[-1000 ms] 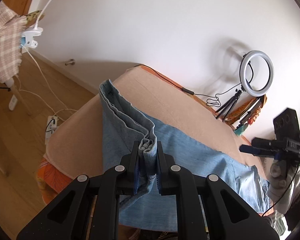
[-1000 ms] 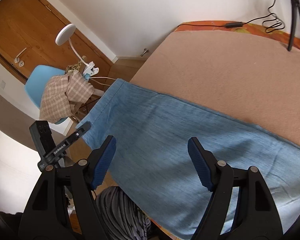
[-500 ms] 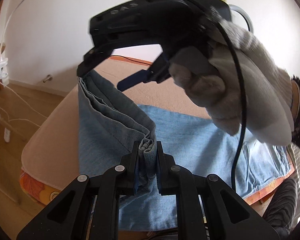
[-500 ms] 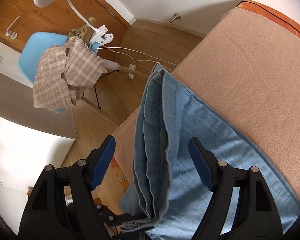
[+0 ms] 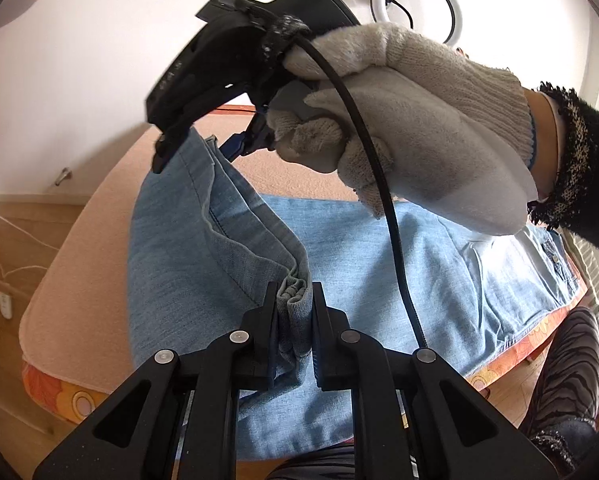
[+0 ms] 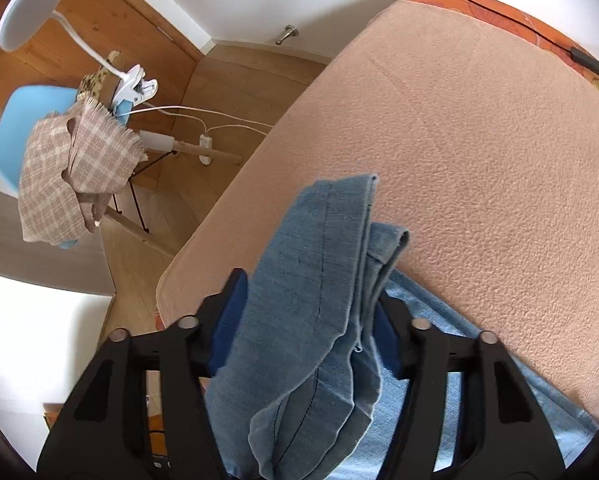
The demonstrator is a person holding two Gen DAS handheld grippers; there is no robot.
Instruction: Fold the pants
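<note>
Your left gripper [image 5: 293, 312] is pinched tight on the bunched hem of the pants [image 5: 399, 264], which lie along the near edge of the table [image 6: 479, 120] with the waist off to the right. You hold that hem up so the leg end can travel over the rest. Your right gripper [image 6: 307, 320] straddles the hem's far corner; cloth fills the gap, but I cannot tell whether its pads [image 6: 229, 312] actually bite. Two holds would likely keep the edge level.
</note>
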